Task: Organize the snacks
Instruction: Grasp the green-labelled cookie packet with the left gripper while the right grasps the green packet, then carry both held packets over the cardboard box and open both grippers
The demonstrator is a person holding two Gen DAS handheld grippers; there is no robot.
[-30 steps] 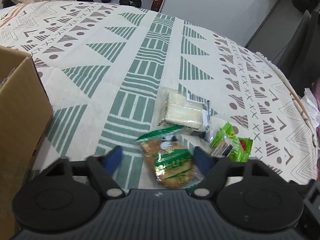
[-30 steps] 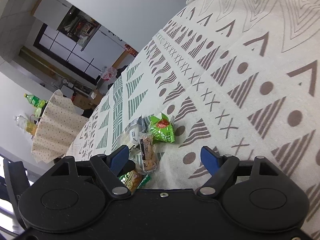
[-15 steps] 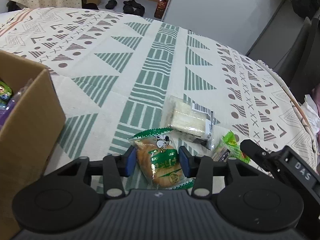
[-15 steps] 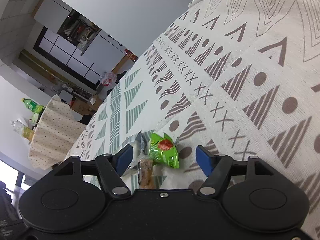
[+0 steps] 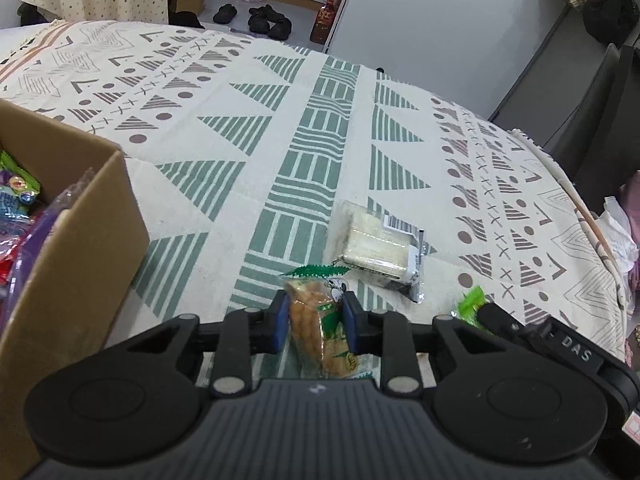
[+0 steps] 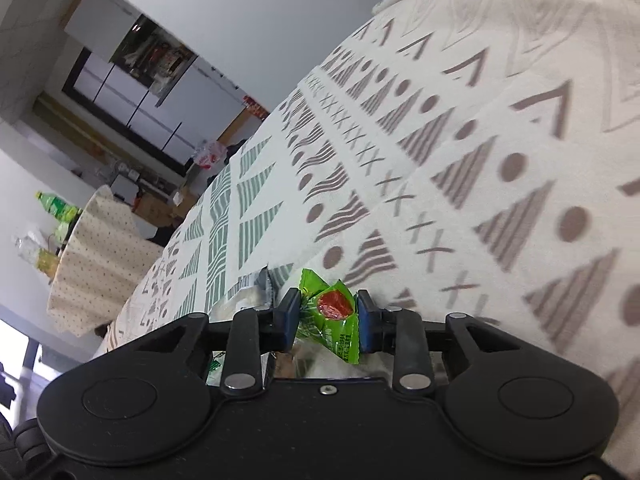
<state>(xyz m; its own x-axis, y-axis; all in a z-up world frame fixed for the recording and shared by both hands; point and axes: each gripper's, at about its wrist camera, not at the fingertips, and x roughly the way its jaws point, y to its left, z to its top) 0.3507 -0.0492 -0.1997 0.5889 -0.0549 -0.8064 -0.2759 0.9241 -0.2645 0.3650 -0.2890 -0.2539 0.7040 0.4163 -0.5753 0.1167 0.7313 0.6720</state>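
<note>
Lower left of the left wrist view: cardboard box point(image 5: 76, 236) on the tablecloth point(image 5: 240, 148), snack packets point(image 5: 16, 208) inside. Lower centre: bread packet point(image 5: 320, 320) between the pads of the left gripper point(image 5: 315, 322), jaws closing. Just above and right of it: cracker pack point(image 5: 380, 244). Lower right: candy packet point(image 5: 472, 308). Lower centre of the right wrist view: candy packet point(image 6: 332, 316) between the closing right gripper point(image 6: 328, 316).

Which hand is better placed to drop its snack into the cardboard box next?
Left. The left gripper, closing on the orange snack packet, has the cardboard box right beside it; the right wrist view shows no box.
</note>
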